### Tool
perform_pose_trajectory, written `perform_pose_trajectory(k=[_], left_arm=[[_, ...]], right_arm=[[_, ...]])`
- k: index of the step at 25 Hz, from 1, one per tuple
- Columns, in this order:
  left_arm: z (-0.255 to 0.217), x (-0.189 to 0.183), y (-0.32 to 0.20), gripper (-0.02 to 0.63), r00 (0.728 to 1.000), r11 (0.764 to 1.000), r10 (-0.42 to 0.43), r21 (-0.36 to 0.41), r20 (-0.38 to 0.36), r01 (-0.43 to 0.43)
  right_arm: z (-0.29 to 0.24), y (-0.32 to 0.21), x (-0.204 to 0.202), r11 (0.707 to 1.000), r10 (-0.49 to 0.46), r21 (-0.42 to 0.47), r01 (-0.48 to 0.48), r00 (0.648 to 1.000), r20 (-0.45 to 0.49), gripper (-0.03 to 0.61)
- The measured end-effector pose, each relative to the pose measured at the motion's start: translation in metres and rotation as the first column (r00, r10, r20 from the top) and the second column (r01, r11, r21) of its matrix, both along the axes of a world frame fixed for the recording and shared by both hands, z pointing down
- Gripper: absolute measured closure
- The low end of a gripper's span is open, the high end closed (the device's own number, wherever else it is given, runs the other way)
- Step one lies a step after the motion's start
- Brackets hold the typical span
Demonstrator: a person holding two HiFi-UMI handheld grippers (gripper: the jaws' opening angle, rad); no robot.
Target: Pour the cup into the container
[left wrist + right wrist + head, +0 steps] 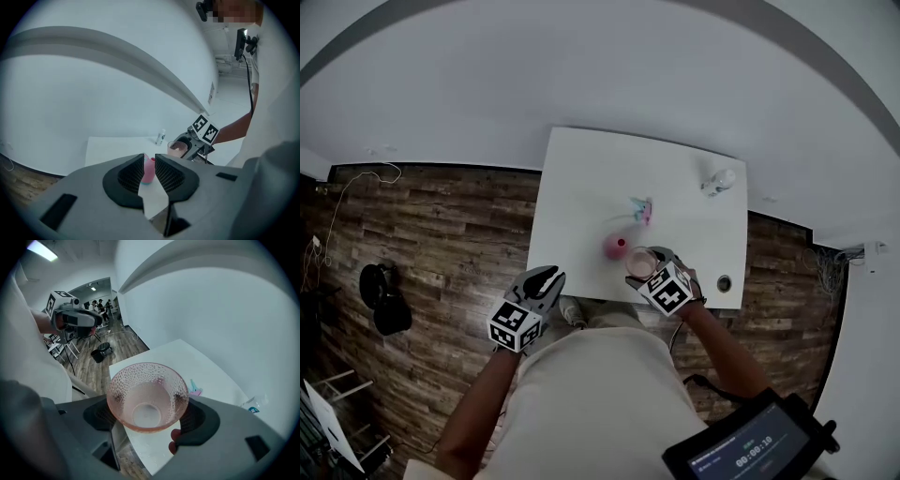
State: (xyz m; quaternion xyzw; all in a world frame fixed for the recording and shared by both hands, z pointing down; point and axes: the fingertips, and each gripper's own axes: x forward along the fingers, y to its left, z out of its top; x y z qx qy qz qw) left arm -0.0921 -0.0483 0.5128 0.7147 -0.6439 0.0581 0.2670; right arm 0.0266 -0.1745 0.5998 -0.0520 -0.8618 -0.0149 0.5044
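On the white rectangular table (581, 187), a small clear bottle (719, 181) stood at the far right corner and a small pink-and-teal object (642, 210) lay near the middle. A rounded, opaque pink container (616, 247) sat towards the near edge. Just right of it, the right gripper (149, 419) clamped a translucent pink dimpled cup (147, 397) by its sides. The left gripper (149, 171) hovered off the near left edge over the wood-plank floor (441, 234), jaws a narrow slit apart, empty
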Motion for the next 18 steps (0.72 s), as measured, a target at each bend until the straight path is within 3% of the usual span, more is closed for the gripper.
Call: perform_pose_trajectory(k=[18], left_arm=[[0.003,0.003,-0.011,0.549,0.995,0.995,-0.101,-0.027,-0.016,0.100]], right_arm=[[0.027,-0.007,-0.001,0.995,-0.077,-0.081,0.063,0.979,-0.190,0.204]])
